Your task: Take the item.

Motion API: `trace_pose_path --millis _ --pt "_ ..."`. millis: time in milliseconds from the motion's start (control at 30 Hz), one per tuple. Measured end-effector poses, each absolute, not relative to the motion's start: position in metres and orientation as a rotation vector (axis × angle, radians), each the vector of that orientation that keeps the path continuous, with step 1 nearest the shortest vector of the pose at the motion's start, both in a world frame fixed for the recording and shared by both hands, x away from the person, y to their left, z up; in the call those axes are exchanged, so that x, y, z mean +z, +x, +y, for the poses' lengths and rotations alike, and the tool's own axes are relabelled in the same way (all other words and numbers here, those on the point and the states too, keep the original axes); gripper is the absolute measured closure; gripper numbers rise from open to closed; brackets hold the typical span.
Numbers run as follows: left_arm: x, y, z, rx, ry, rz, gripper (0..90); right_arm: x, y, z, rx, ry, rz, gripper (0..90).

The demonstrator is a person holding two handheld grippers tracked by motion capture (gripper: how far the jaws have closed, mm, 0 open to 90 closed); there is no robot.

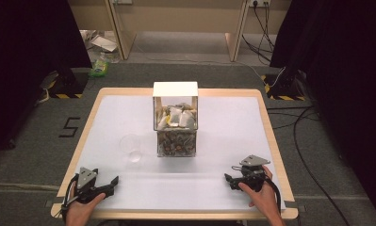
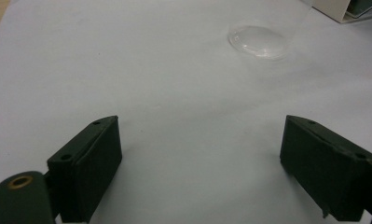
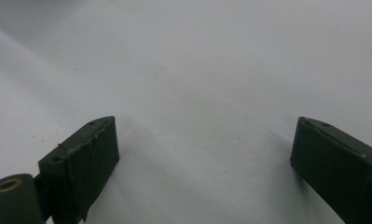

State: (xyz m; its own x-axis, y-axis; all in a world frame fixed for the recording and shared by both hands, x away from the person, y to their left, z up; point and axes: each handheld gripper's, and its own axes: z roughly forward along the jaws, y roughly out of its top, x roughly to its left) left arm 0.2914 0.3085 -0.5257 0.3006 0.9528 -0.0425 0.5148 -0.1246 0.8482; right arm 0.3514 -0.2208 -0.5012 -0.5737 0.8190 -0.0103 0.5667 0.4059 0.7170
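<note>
A clear box [image 1: 175, 136] with a white top [image 1: 175, 89] stands at the middle of the white-covered table [image 1: 223, 122]. White and yellowish packets [image 1: 176, 117] fill its upper part, and darker items sit below. A clear plastic cup [image 1: 131, 147] lies just left of the box, and that cup [image 2: 258, 41] is ahead of the left jaws. My left gripper [image 1: 113, 184] rests open near the front left edge, with nothing between the jaws [image 2: 200, 154]. My right gripper [image 1: 229, 181] rests open near the front right, over bare white sheet [image 3: 204, 154].
A corner of the box [image 2: 344, 10] shows at the top right of the left gripper view. Beyond the table are dark curtains, a wooden desk [image 1: 176, 23], floor cables [image 1: 298, 127] and a green bottle [image 1: 100, 66].
</note>
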Motion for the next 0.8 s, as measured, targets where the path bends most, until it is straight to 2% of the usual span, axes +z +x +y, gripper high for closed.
trace_pose_path --millis 533,800 --pt "-0.525 0.29 0.307 0.726 1.754 1.337 14.8 -0.501 0.352 -0.221 0.97 1.196 2.307 8.3" --pt "-0.513 0.286 0.3 0.785 1.745 1.293 20.9 -0.501 0.351 -0.221 0.969 1.199 2.307 8.3"
